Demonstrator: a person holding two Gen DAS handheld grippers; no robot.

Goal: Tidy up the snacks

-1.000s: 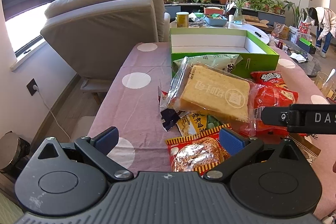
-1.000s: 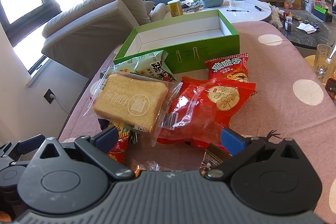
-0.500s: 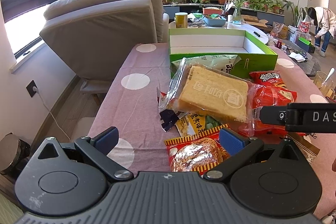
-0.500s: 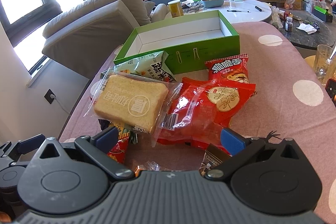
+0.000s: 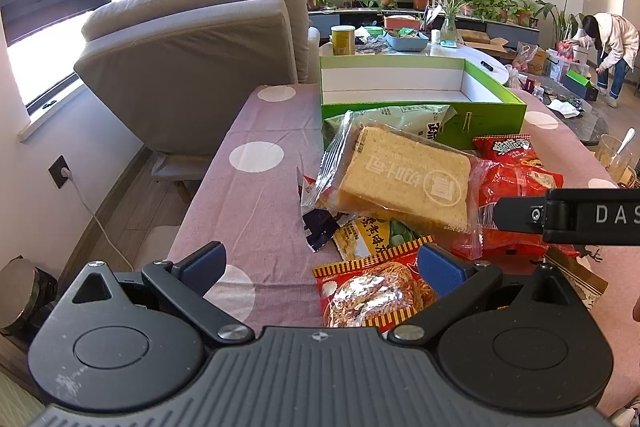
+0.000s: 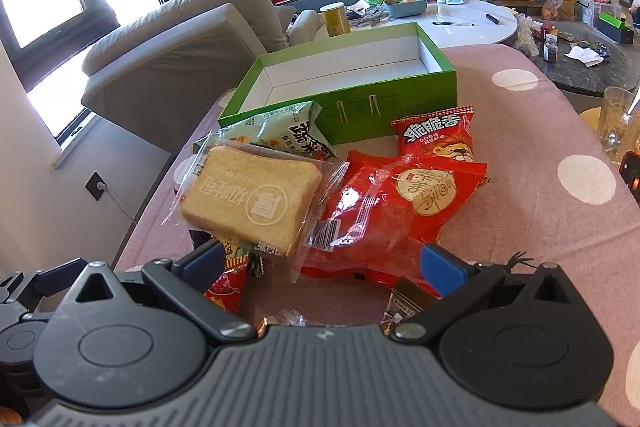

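Note:
A pile of snack packs lies on the pink dotted tablecloth in front of an empty green box. On top is a clear-wrapped bread slice. Beside it lie a big red pack, a red lion-print pack, a pale green pack and a red noodle pack. My left gripper is open, low over the noodle pack. My right gripper is open, just short of the bread and red pack. The right gripper's arm also shows in the left wrist view.
A grey sofa stands left of the table. A glass with a spoon stands at the right edge. A white round table with a yellow can is behind the box. A person bends at far right.
Almost nothing has moved. The left wrist view has shifted very slightly. Both grippers stay open and empty.

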